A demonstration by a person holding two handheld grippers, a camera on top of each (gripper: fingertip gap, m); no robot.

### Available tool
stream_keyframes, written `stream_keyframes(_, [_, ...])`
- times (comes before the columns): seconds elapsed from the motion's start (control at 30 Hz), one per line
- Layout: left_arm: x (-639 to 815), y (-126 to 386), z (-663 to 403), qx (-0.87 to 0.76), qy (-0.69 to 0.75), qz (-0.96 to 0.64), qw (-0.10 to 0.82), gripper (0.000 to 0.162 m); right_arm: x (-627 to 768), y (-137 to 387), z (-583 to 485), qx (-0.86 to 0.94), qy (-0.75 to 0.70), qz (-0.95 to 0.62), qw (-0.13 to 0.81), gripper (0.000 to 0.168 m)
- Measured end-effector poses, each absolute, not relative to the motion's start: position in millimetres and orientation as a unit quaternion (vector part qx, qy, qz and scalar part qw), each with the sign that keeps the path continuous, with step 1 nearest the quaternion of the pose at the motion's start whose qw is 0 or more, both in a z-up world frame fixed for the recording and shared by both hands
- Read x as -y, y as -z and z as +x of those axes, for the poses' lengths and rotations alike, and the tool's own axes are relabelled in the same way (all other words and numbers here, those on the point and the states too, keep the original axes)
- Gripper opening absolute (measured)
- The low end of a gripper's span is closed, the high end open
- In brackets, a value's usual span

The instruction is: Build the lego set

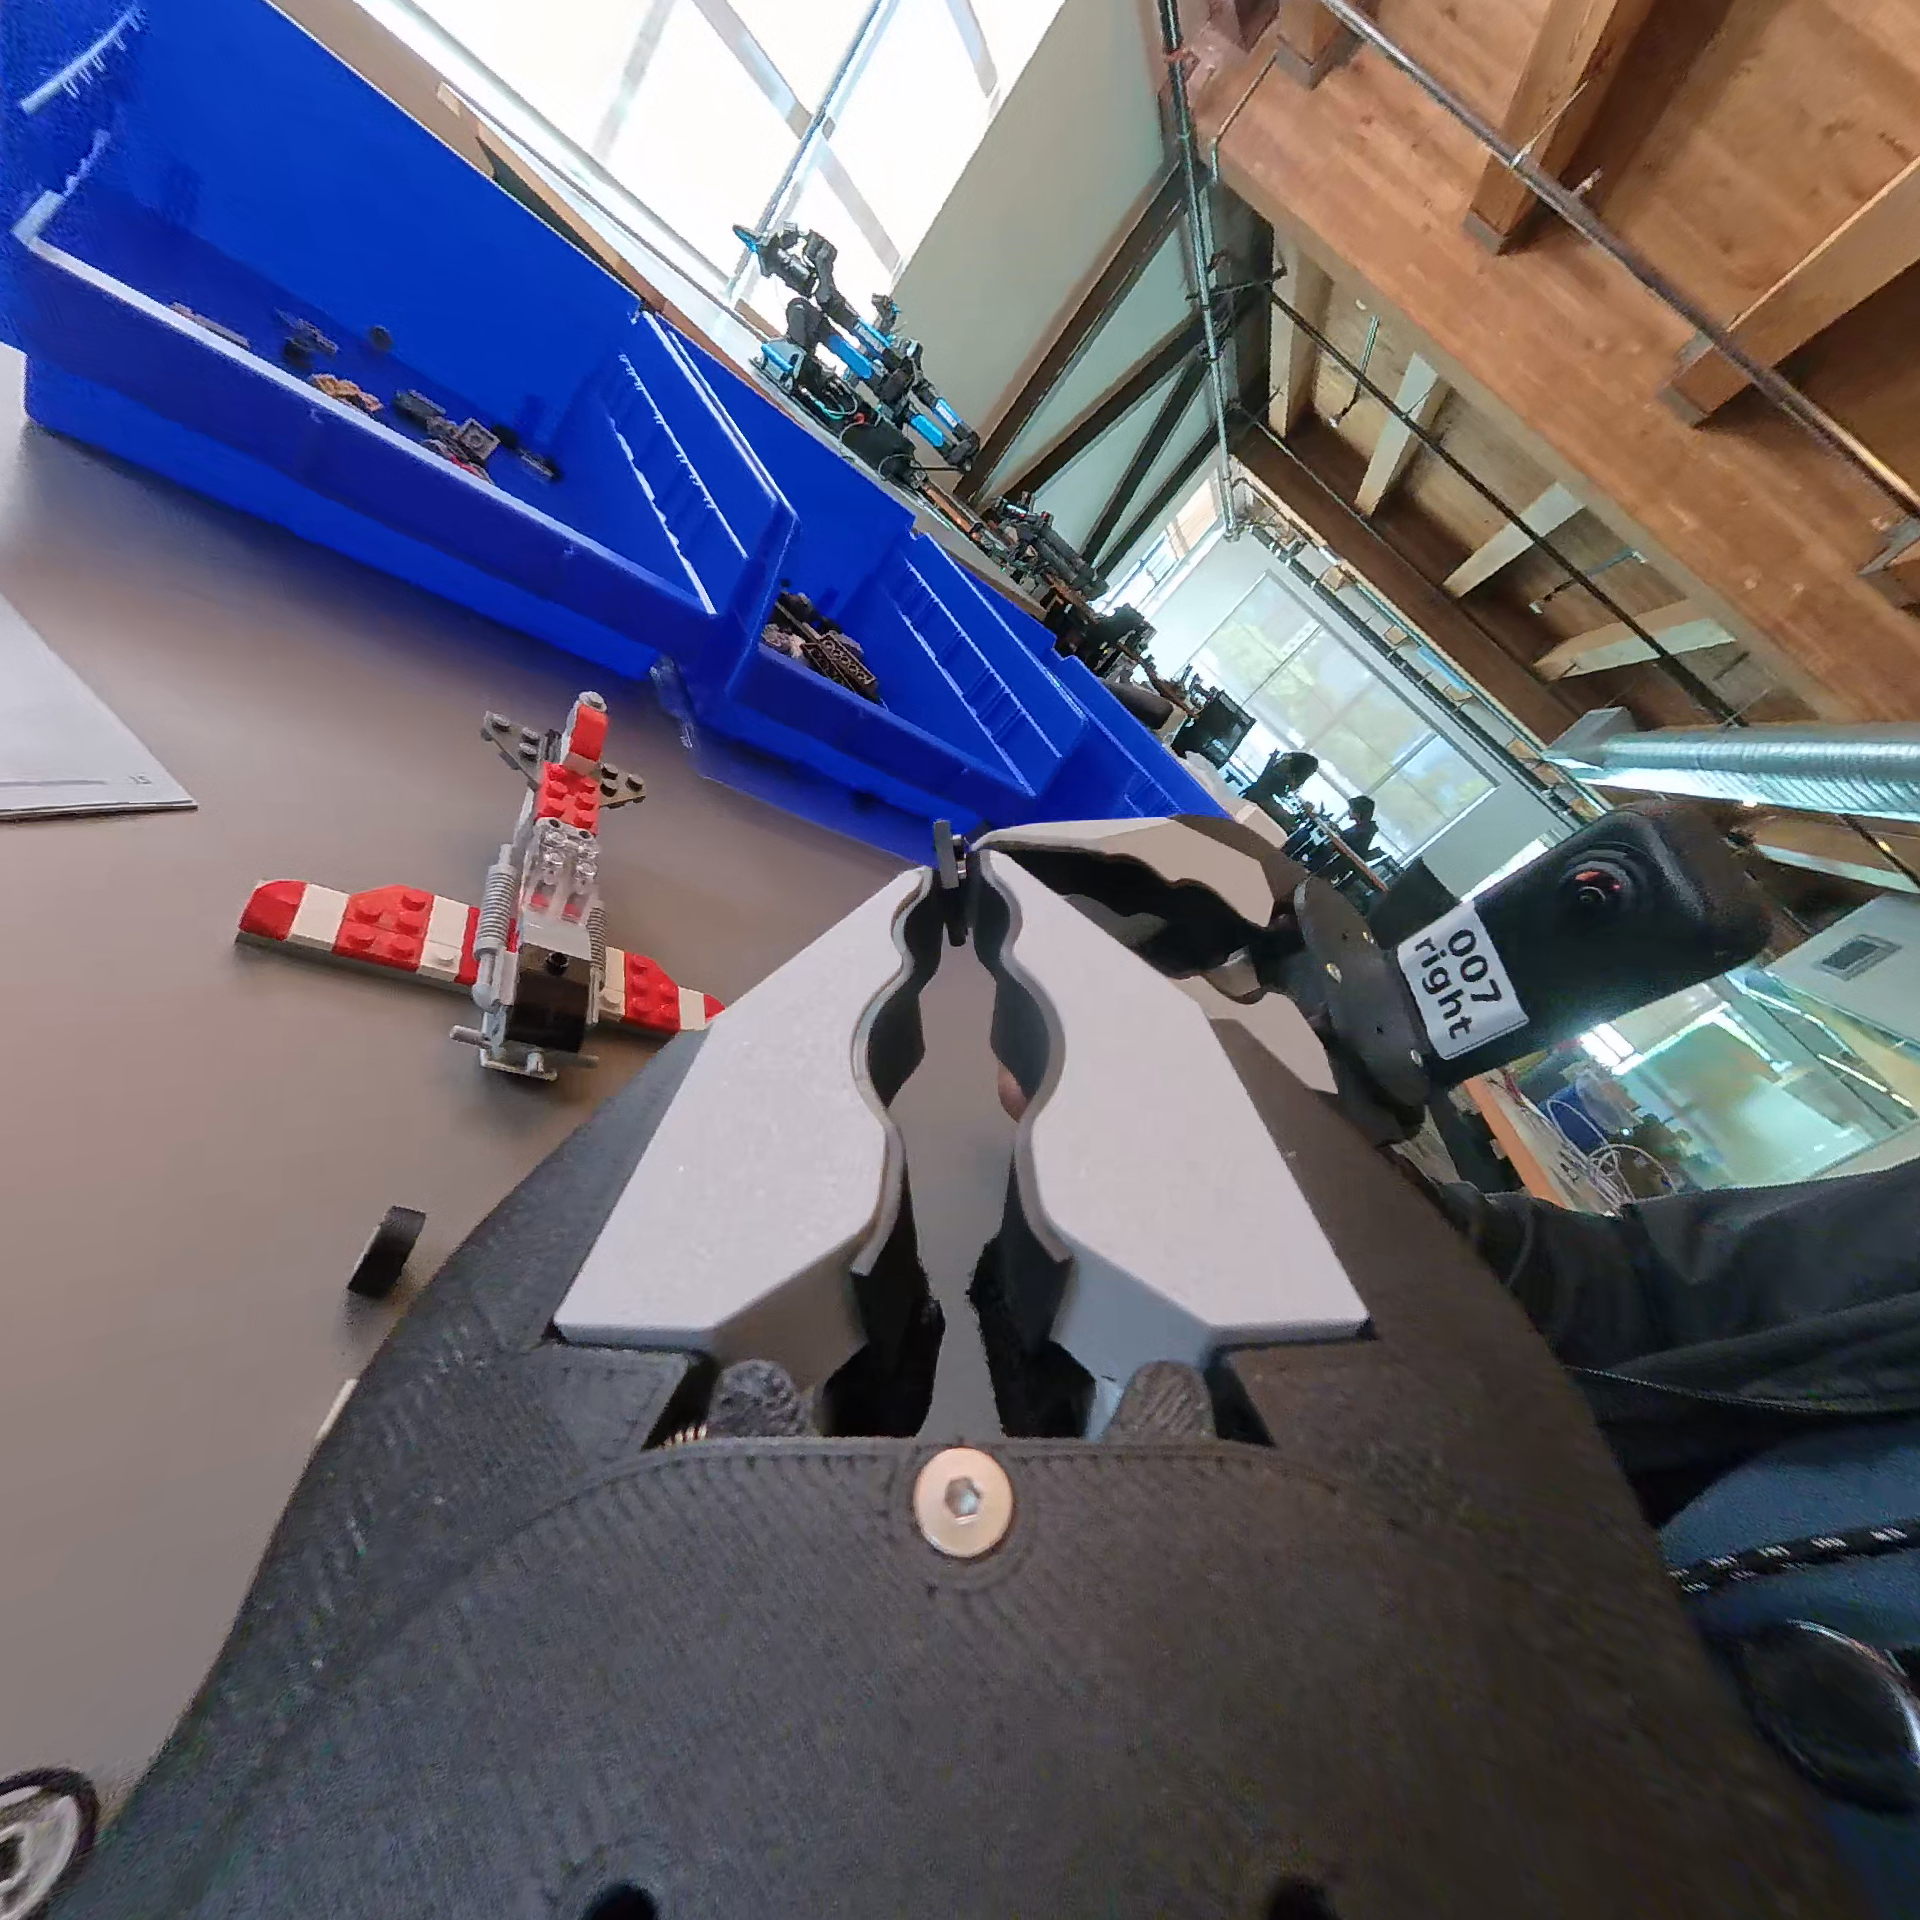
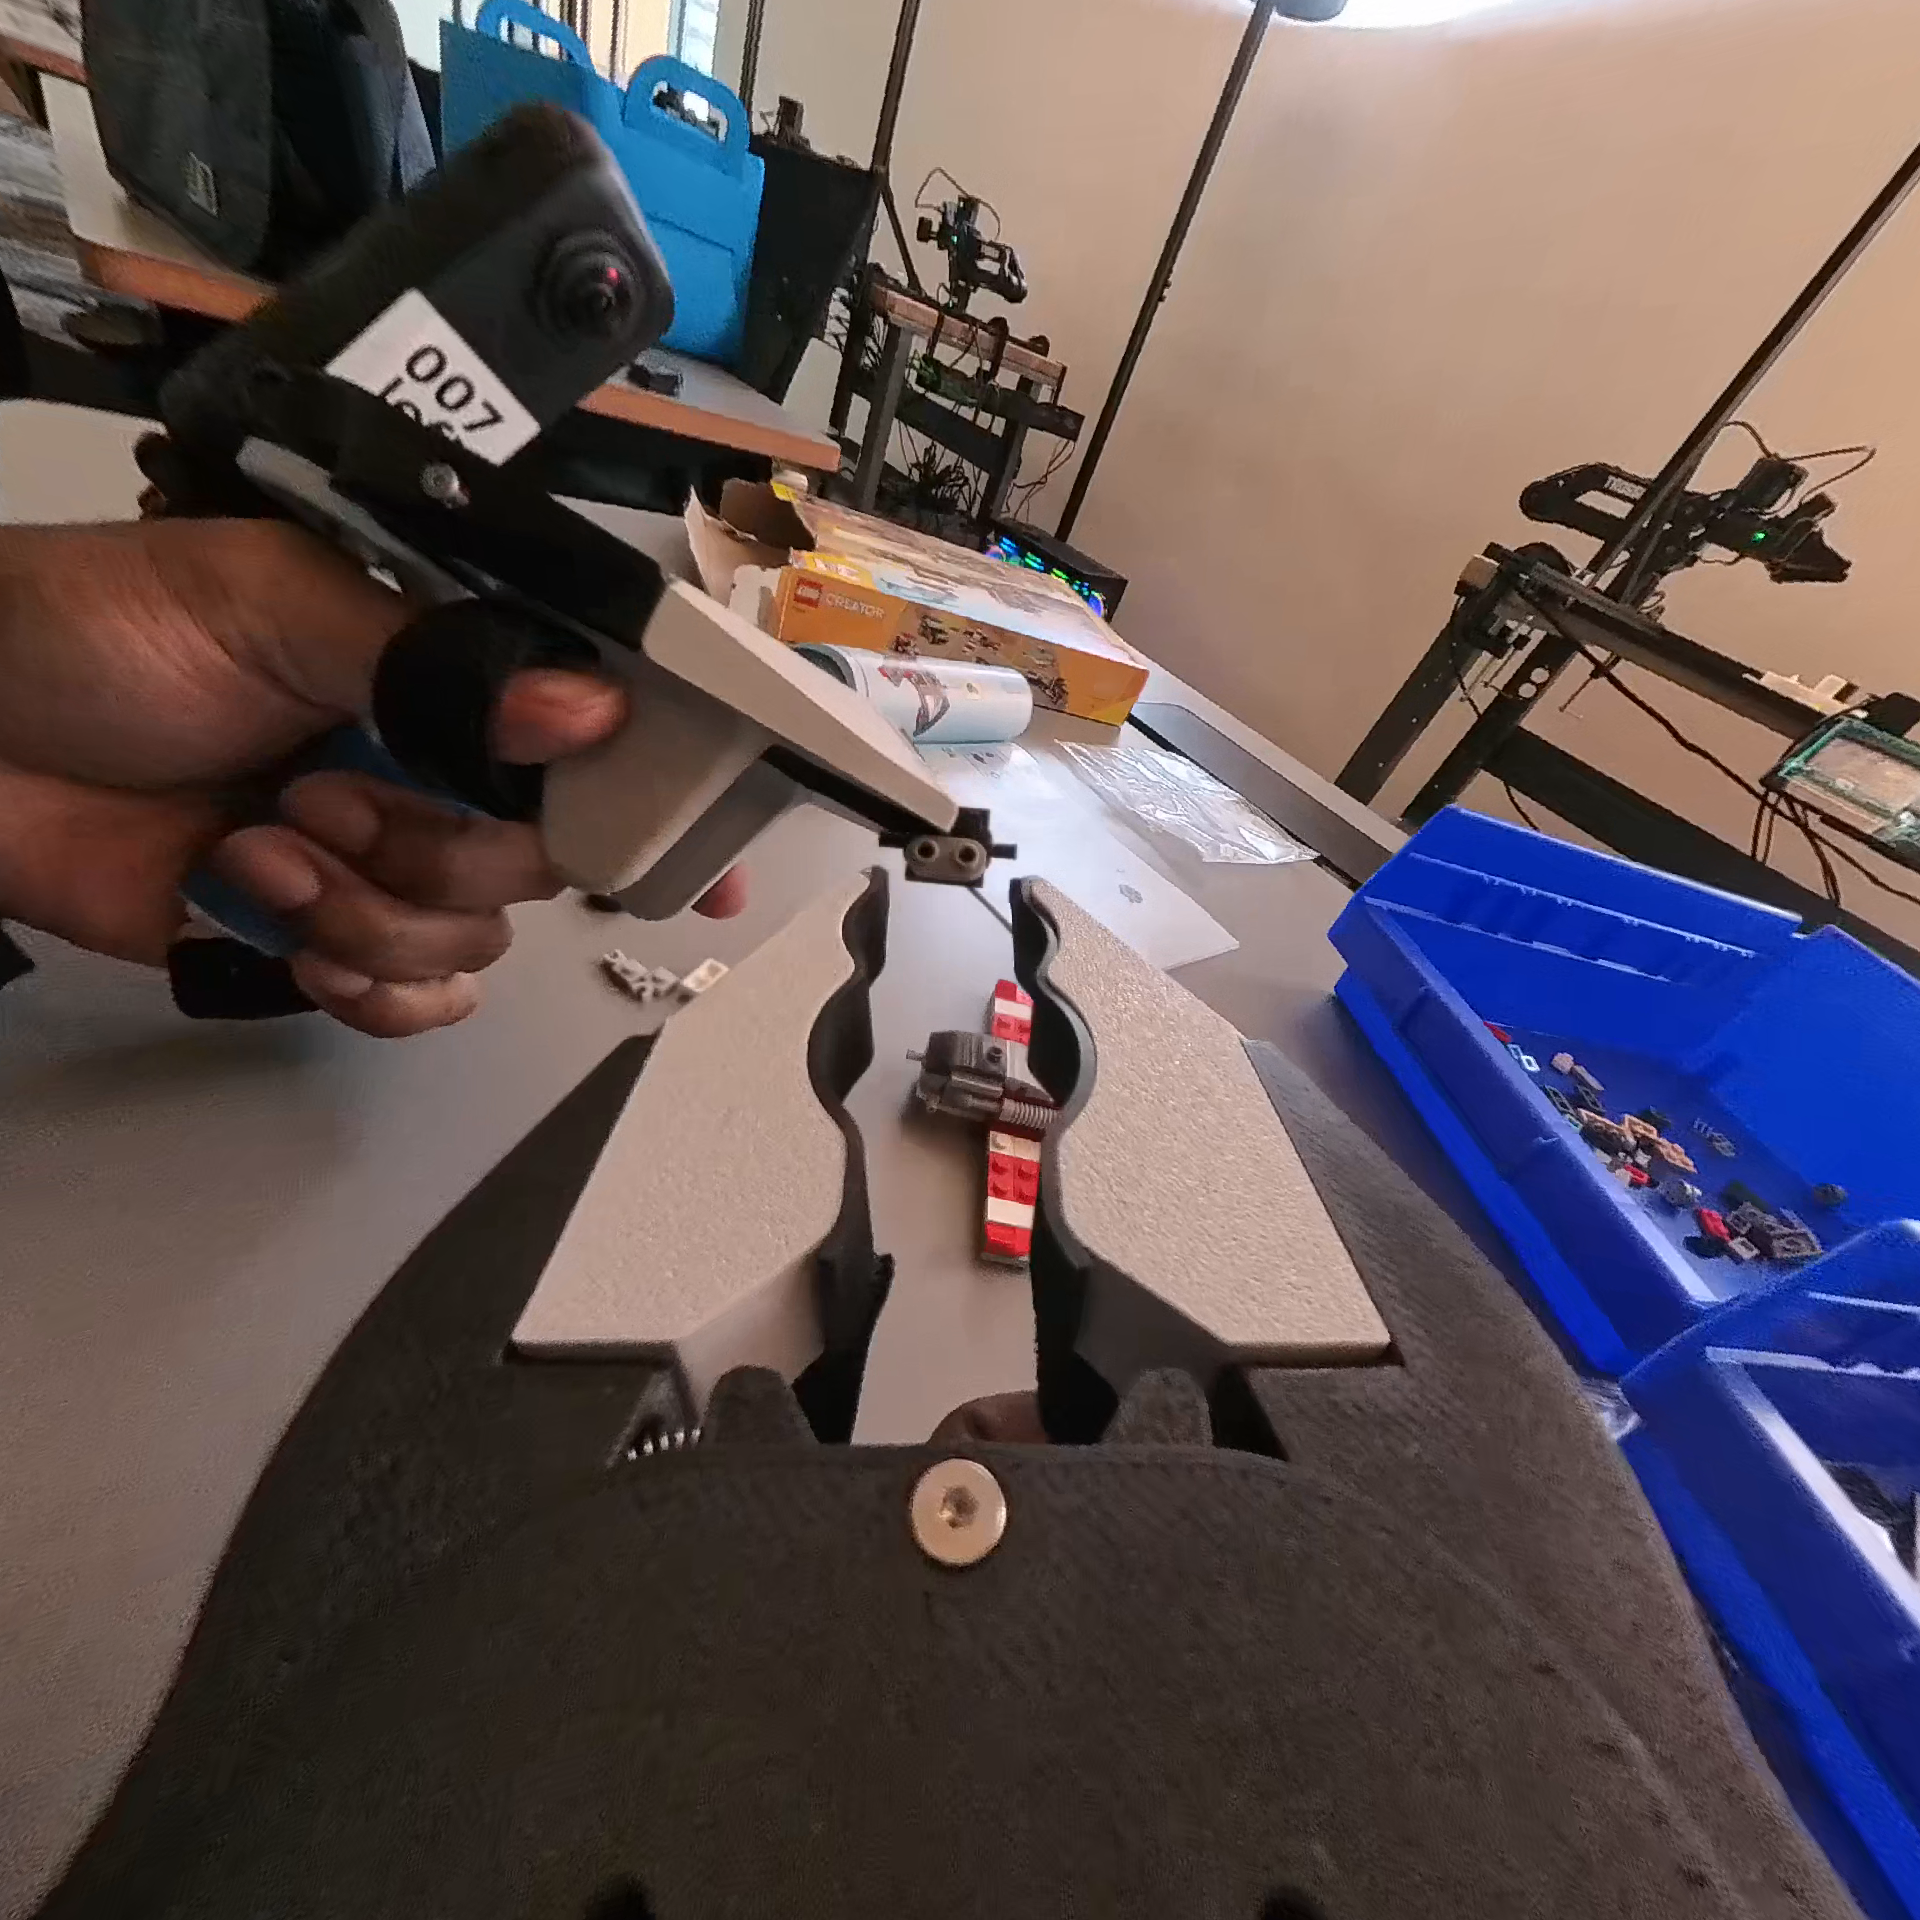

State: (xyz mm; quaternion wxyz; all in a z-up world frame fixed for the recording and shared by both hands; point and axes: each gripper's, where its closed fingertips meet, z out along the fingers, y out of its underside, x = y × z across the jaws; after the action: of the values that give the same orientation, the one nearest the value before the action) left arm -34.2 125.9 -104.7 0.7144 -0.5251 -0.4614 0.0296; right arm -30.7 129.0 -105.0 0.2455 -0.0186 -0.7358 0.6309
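Left claw (image 1: 954,894) clamped on one small dark piece (image 1: 950,868); right claw (image 2: 948,899) agape; one plane (image 1: 520,925); two blue bins (image 1: 416,499).

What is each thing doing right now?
Left gripper: jaws shut on small black piece, held in the air.
Right gripper: jaws open, nothing between them.
Lego plane: partly built, resting on the table.
Blue bin: open, loose pieces inside.

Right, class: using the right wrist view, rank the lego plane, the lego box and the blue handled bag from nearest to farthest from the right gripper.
1. lego plane: on the table between the right gripper's fingers.
2. lego box: mid-table, beyond.
3. blue handled bag: background, upper left.
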Motion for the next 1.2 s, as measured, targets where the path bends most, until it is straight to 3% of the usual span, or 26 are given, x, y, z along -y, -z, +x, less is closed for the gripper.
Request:
stream_keyframes(0.57, [-135.8, 124.7, -34.3, 0.464, -0.089, -0.597, 0.648, 0.006, -127.3, 124.6, -34.1, 0.775, -0.562, 0.000, 0.290, 0.017])
stream_keyframes(0.8, [-136.0, 123.9, -32.6, 0.448, -0.093, -0.604, 0.653, 0.006, -128.7, 122.0, -29.7, 0.774, -0.587, -0.017, 0.235, 0.016])
stream_keyframes(1.13, [-125.5, 133.4, -36.6, 0.436, -0.132, -0.632, 0.627, 0.000, -131.2, 104.2, -18.1, 0.736, -0.672, -0.067, 0.043, 0.015])
stream_keyframes(1.2, [-126.3, 128.2, -35.2, 0.435, -0.110, -0.620, 0.643, 0.000, -131.8, 105.1, -22.8, 0.743, -0.662, -0.073, 0.058, 0.015])
